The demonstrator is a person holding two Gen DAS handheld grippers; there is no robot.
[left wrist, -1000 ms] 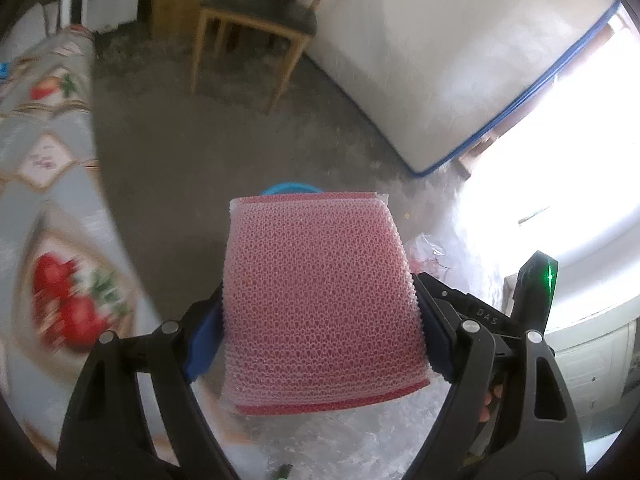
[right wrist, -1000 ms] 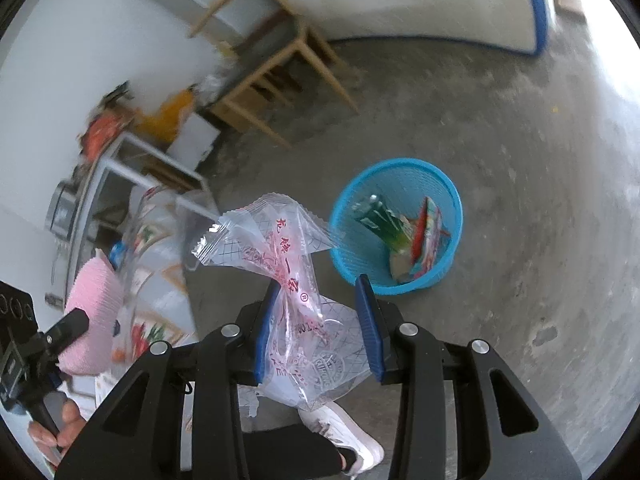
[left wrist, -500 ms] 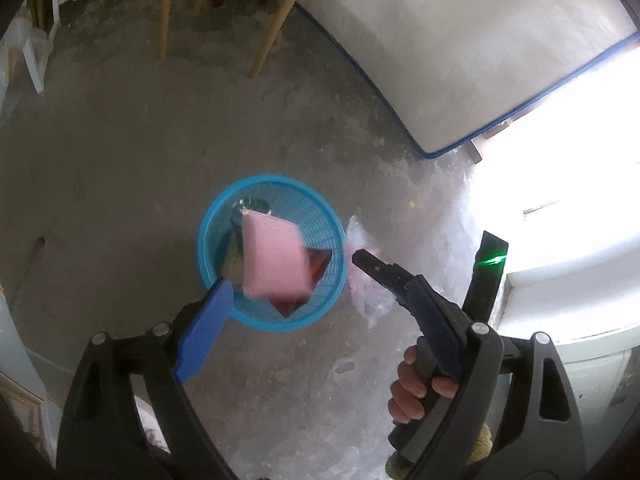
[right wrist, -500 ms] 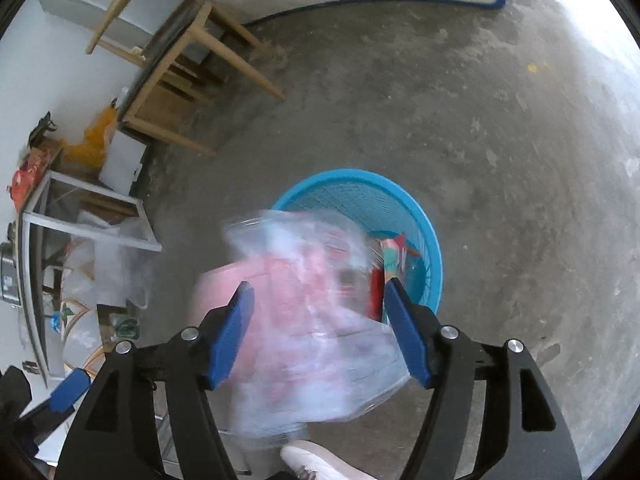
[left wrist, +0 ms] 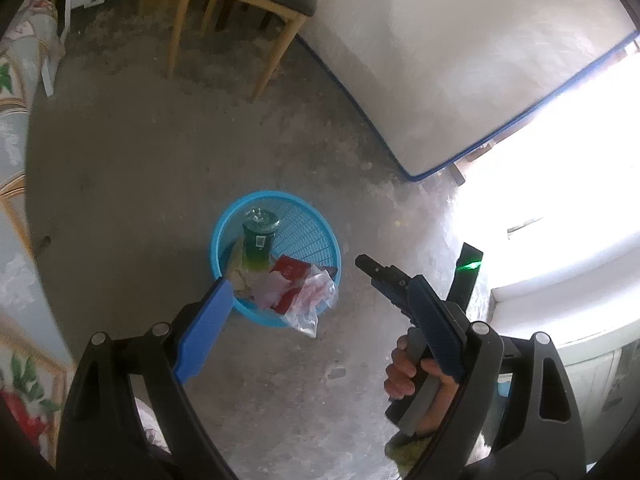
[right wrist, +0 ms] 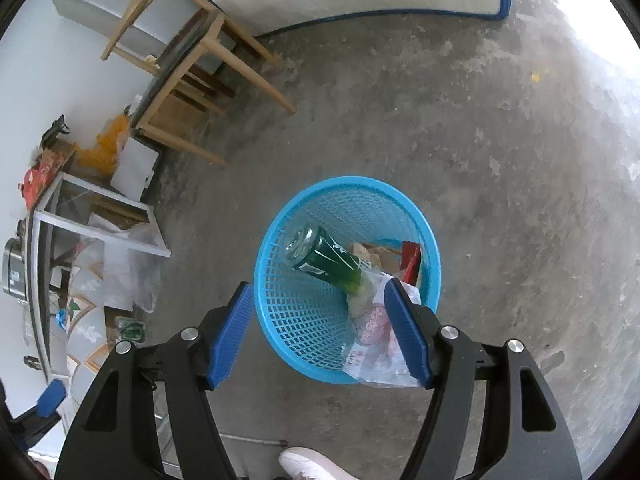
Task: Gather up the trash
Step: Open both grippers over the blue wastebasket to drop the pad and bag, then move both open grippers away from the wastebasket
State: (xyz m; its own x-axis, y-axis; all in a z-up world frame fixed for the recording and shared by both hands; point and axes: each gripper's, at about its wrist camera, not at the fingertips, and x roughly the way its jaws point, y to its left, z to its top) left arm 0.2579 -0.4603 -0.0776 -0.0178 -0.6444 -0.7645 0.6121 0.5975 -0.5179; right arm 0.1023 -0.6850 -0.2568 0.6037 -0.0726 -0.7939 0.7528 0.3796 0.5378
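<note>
The blue mesh wastebasket [right wrist: 304, 320] stands on the concrete floor [right wrist: 500, 160], and the trash is inside it. A green can [right wrist: 324, 258] leans against the inner wall with its silver top up; its white print is too small to read. A clear plastic bag [right wrist: 374, 344] with red printed characters, which I cannot read, hangs over the near rim, partly behind the right finger pad. A red packet [right wrist: 412, 260] is half hidden by the bag and the rim. In the left wrist view a pale pink piece [left wrist: 270, 288] lies among the wrappers, but what it is I cannot tell.

The right gripper [right wrist: 320, 328] is above the basket with fingers spread and holding nothing. The left gripper [left wrist: 320, 320] is also wide apart and empty. The right hand [left wrist: 404, 372] is seen partly behind its own tool. A wooden chair [right wrist: 192, 60] stands near the wall.
</note>
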